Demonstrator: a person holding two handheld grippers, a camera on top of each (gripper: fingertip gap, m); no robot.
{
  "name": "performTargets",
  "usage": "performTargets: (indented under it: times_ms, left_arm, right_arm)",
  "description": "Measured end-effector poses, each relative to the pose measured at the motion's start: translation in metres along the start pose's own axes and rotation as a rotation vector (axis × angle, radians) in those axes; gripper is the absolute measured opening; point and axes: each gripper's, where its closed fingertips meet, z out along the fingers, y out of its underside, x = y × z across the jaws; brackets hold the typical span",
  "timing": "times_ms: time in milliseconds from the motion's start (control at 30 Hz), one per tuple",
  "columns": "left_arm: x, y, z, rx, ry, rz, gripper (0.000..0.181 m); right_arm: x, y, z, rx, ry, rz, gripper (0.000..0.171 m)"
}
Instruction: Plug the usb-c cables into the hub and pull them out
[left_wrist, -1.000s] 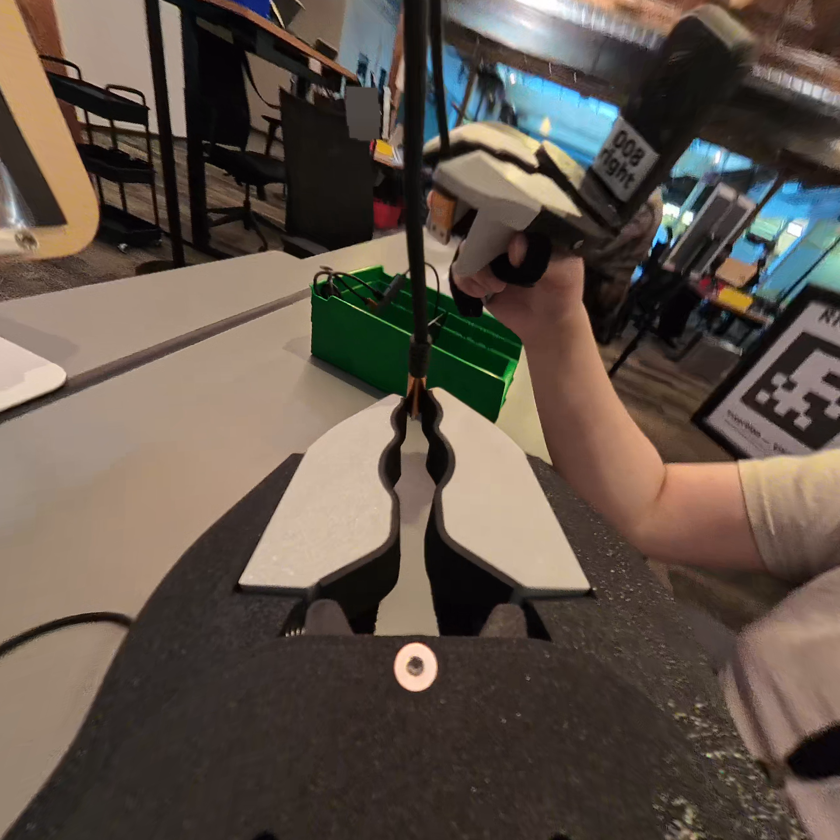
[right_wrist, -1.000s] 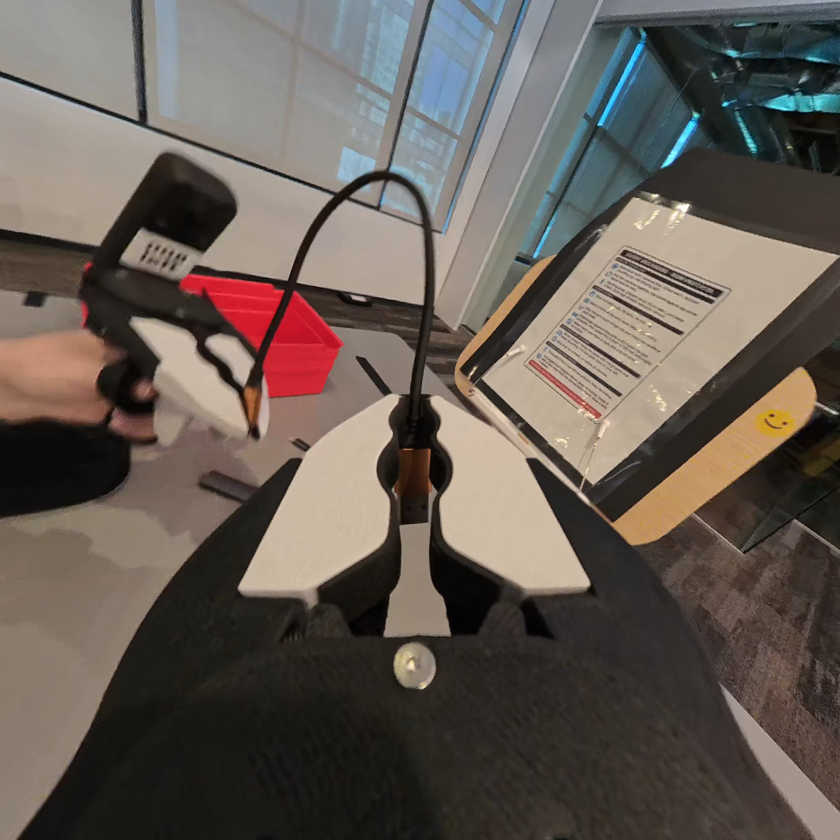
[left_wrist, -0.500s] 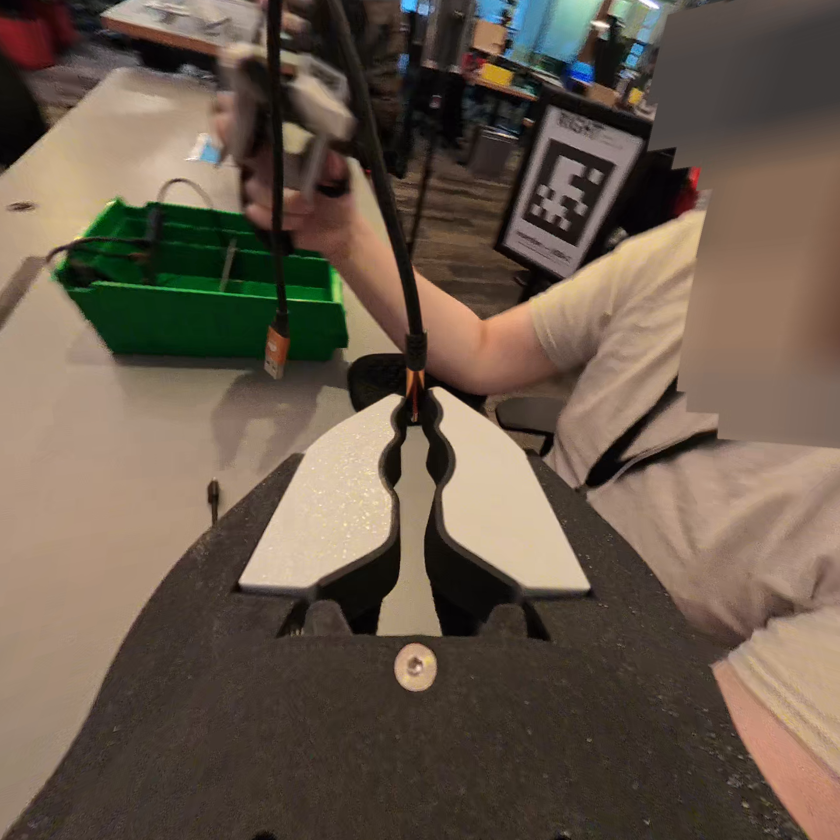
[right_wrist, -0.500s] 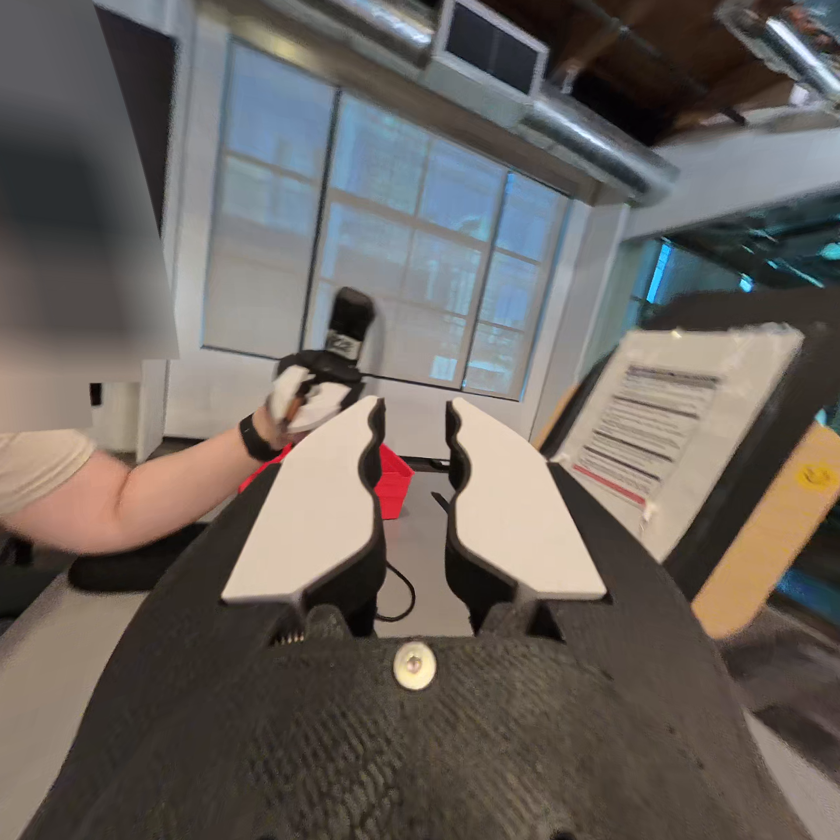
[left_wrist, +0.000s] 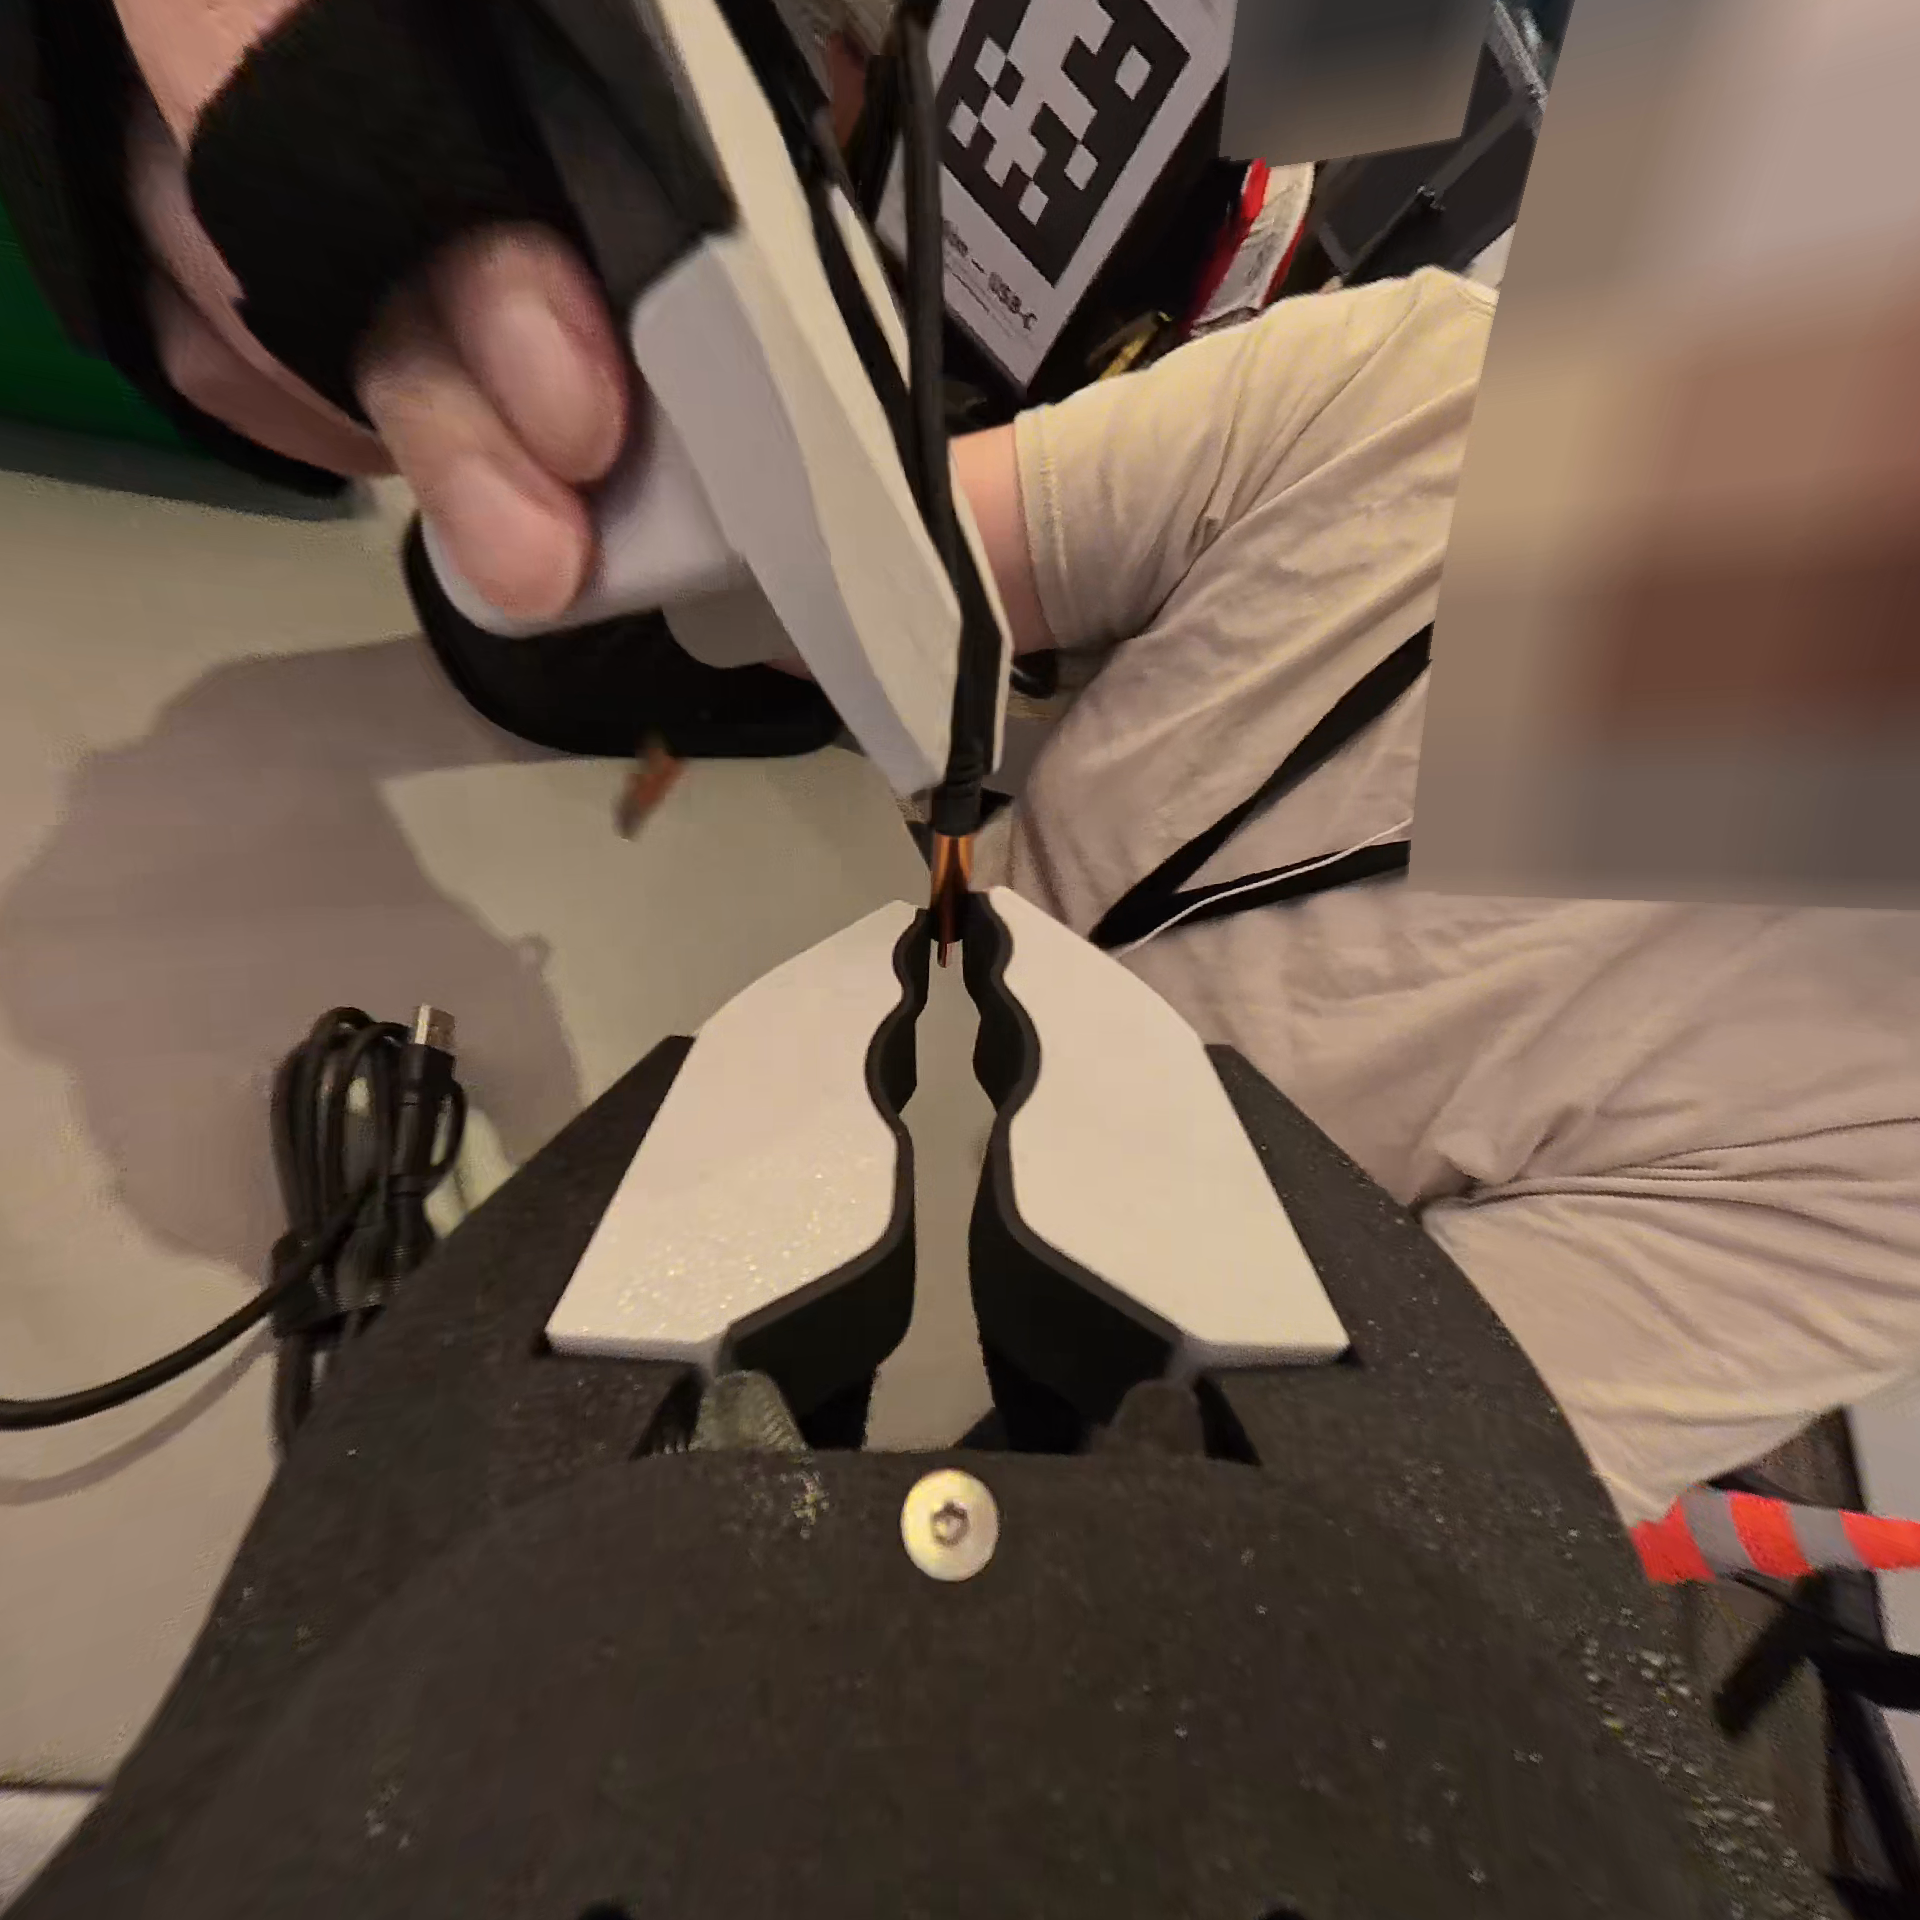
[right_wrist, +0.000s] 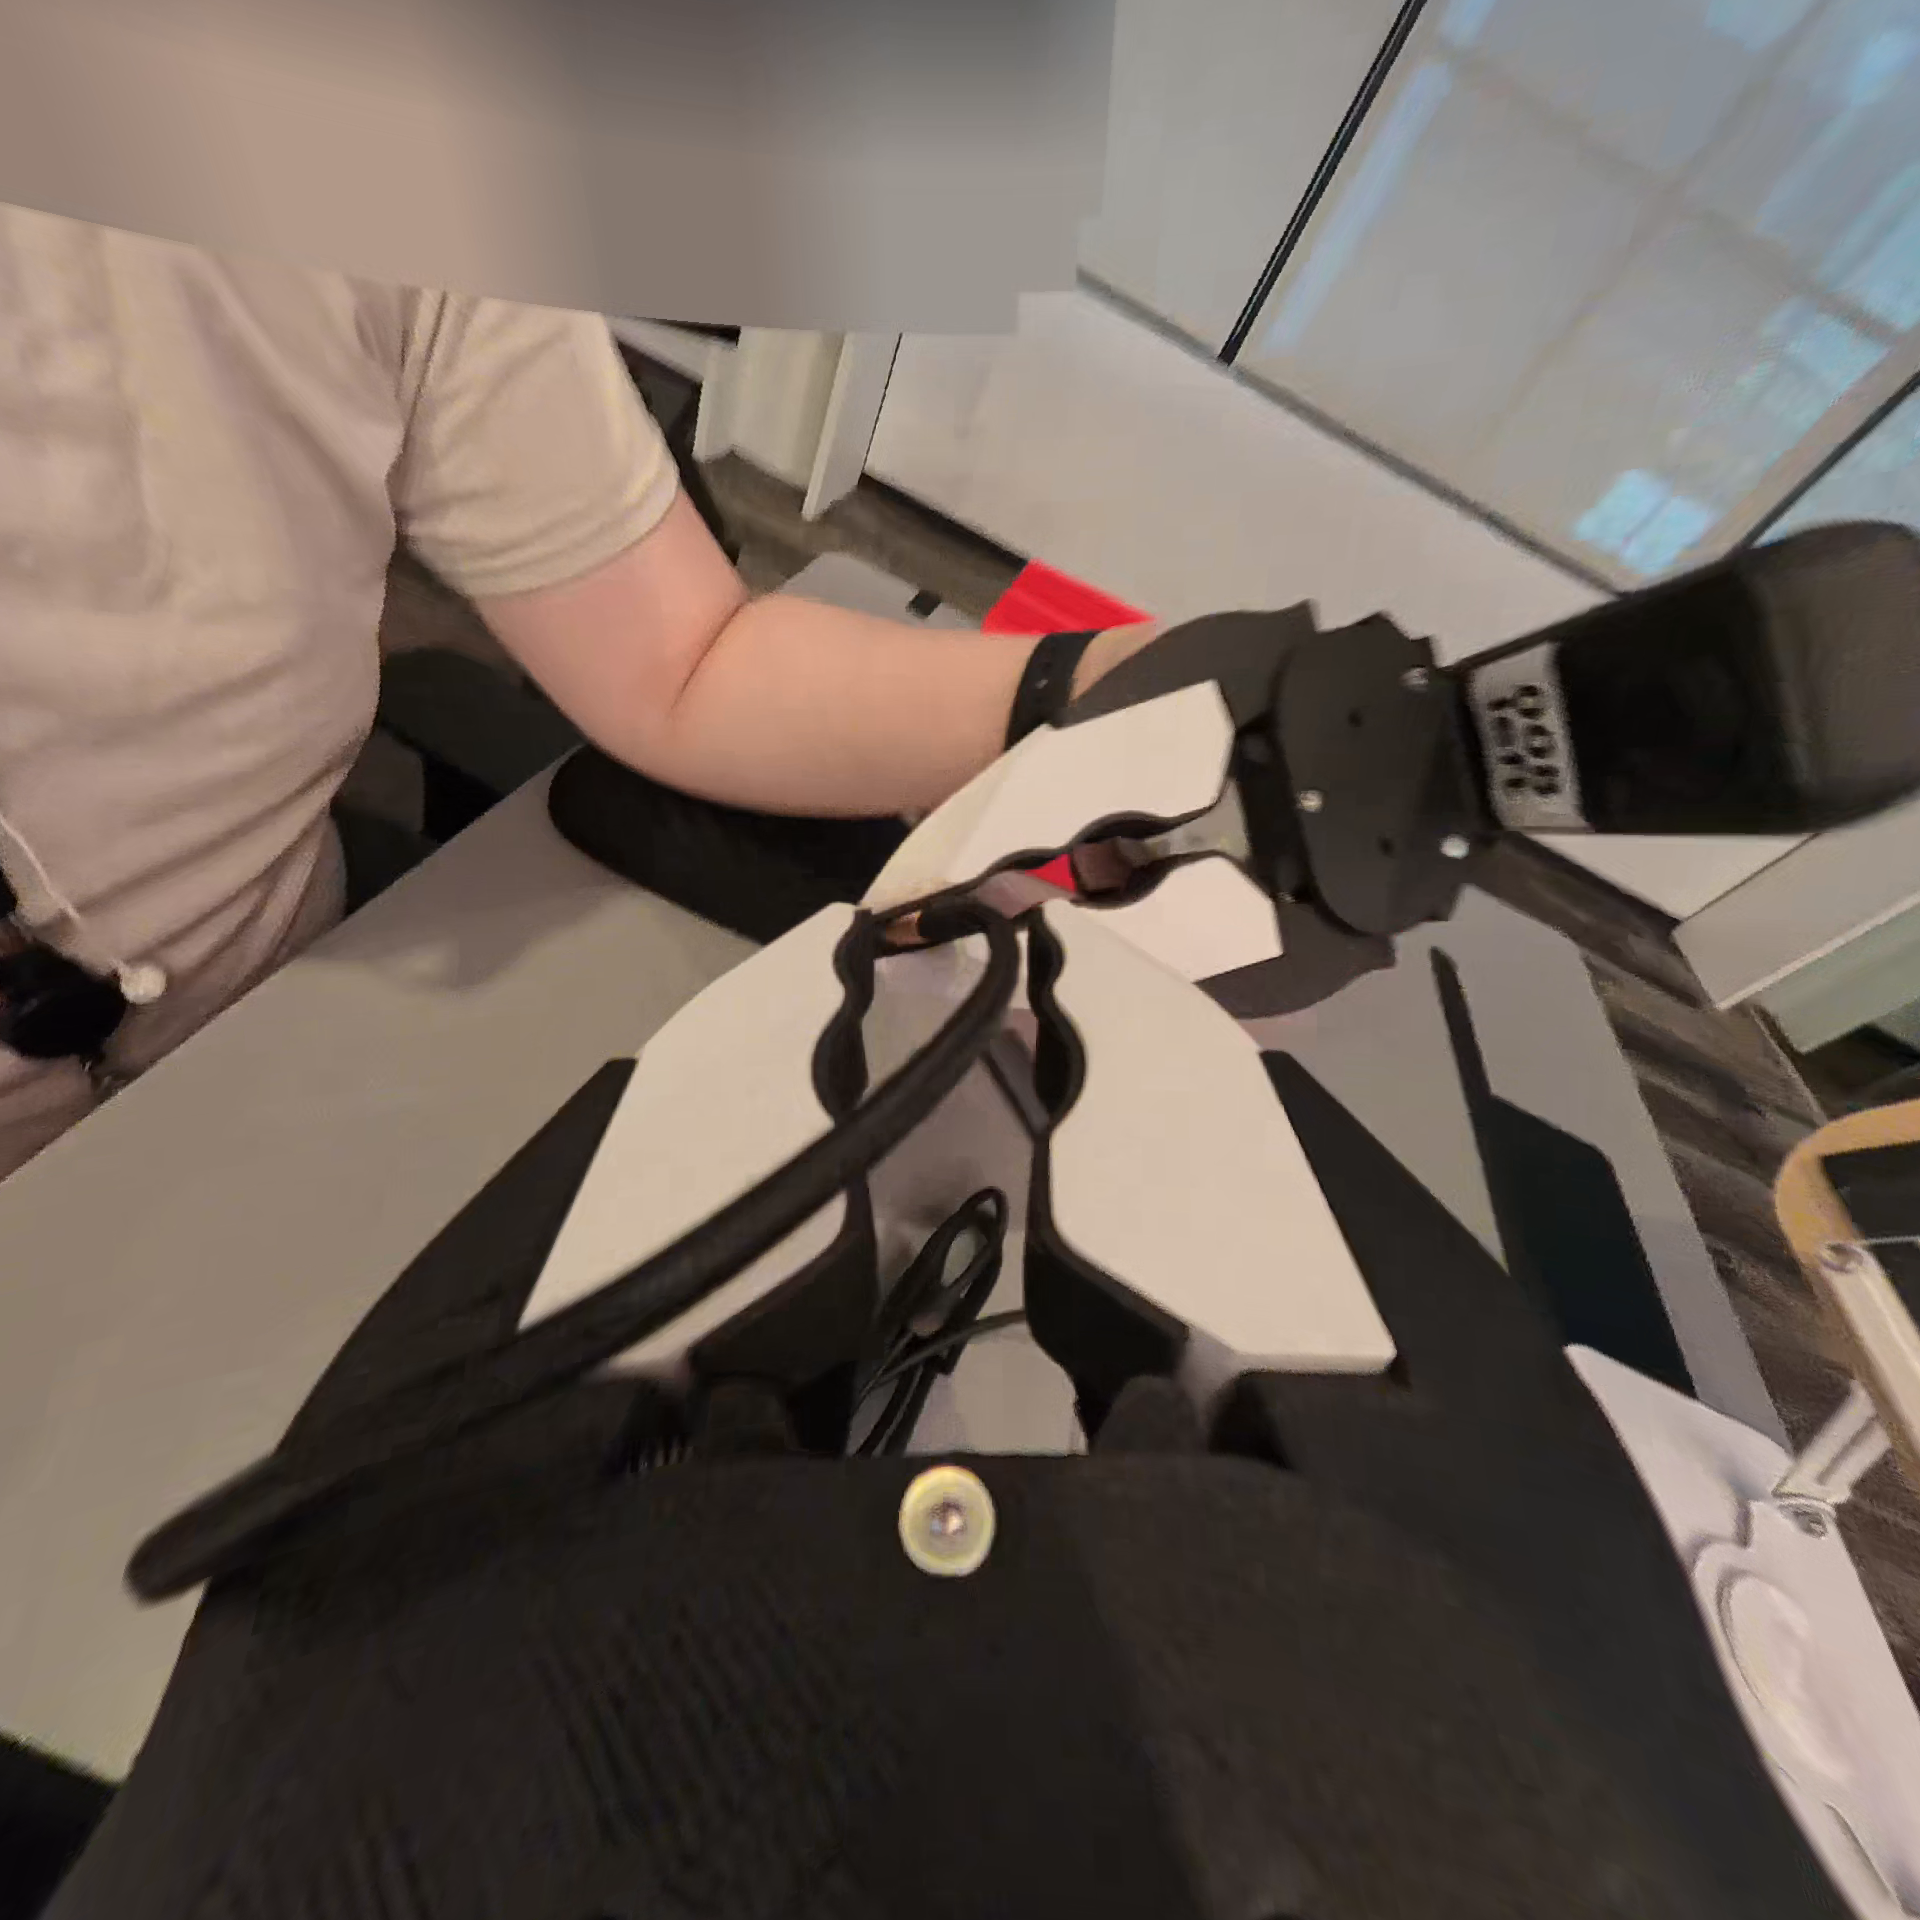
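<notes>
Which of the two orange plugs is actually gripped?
The plug pinched between the left gripper's fingertips. The other plug dangles free and blurred under the person's hand.

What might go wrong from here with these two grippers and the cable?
1. The left gripper pinches only the edge of the orange plug at its fingertips; a tug may slip it free.
2. The right gripper is open with the black cable looped between its fingers; closing now may clamp the cord, not a plug.
3. The two grippers nearly touch at the tips and may collide.
</notes>
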Motion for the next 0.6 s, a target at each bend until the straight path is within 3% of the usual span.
performTargets:
  times_ms: [133,433,600]
  left_arm:
    - [0.002,0.009,0.005,-0.033,0.051,-0.066,0.005]
    - [-0.003,0.019,0.010,-0.076,0.080,-0.127,0.005]
    - [-0.015,0.016,0.008,-0.067,-0.003,-0.101,0.006]
  right_arm:
    - [-0.010,0.013,0.012,-0.139,-0.026,-0.056,0.026]
    - [-0.018,0.021,0.020,-0.200,-0.079,-0.062,0.015]
    - [-0.013,0.029,0.013,-0.275,-0.055,-0.047,0.014]
